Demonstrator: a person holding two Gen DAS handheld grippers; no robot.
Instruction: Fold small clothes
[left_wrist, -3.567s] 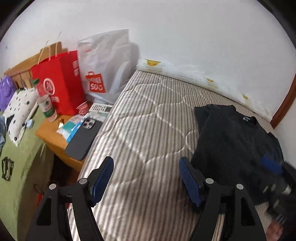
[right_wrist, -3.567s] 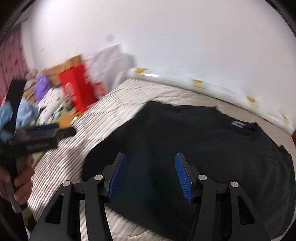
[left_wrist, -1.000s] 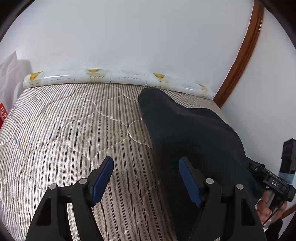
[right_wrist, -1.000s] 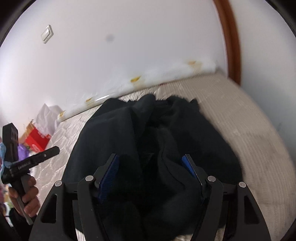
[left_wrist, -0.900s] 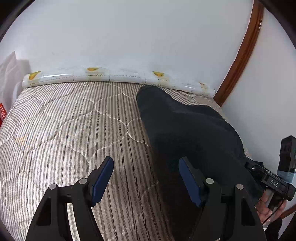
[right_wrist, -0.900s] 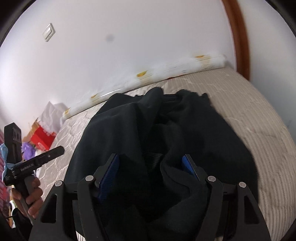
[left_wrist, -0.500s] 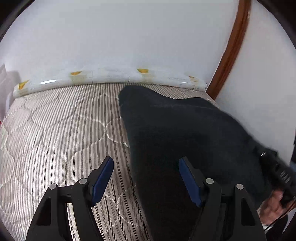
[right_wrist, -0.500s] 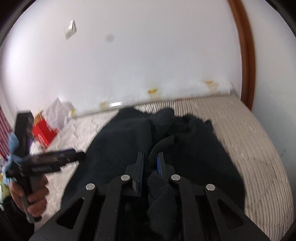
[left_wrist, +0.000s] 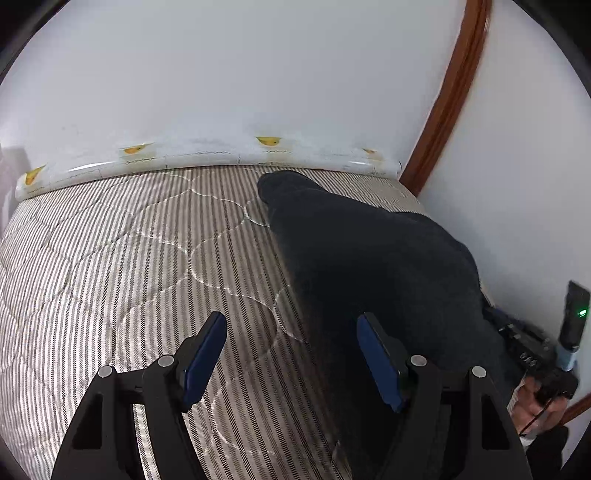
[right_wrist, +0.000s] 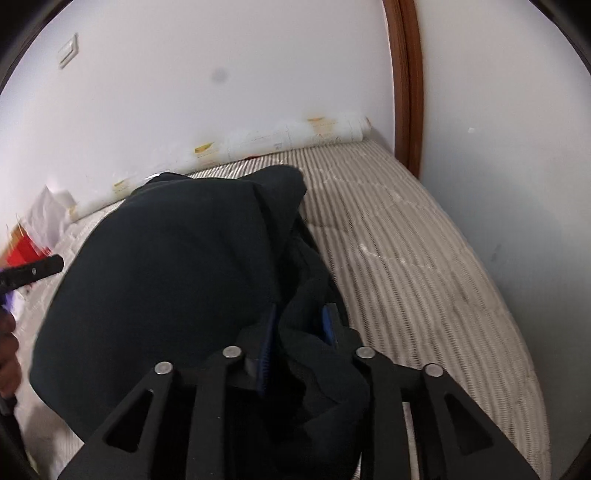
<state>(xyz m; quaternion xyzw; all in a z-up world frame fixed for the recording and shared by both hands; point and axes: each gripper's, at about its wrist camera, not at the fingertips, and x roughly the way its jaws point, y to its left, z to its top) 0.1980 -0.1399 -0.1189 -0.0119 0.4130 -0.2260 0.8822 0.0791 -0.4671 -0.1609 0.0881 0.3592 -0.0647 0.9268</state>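
Observation:
A black garment (left_wrist: 369, 258) lies bunched on the striped mattress (left_wrist: 110, 258), heaped up toward the right. My left gripper (left_wrist: 291, 321) is open above the garment's left edge, its right finger over the cloth and its left finger over bare mattress, with nothing pinched. My right gripper (right_wrist: 300, 325) has a thick fold of the black garment (right_wrist: 166, 277) wedged between its blue pads; its jaws are opening while the pads still press the fold. The right gripper (left_wrist: 532, 343) also shows at the garment's far right, held by a hand.
A white plastic roll (left_wrist: 184, 162) with yellow prints runs along the wall at the mattress's far edge. A brown wooden frame (left_wrist: 450, 92) stands in the right corner. A red bag (right_wrist: 22, 251) and a white bag (right_wrist: 48, 210) sit far left. Bare mattress (right_wrist: 406, 258) lies right of the garment.
The right gripper's jaws closed from wide onto a fold of the black garment, then parted slightly. The garment has bunched higher. The left gripper has drifted sideways, still open.

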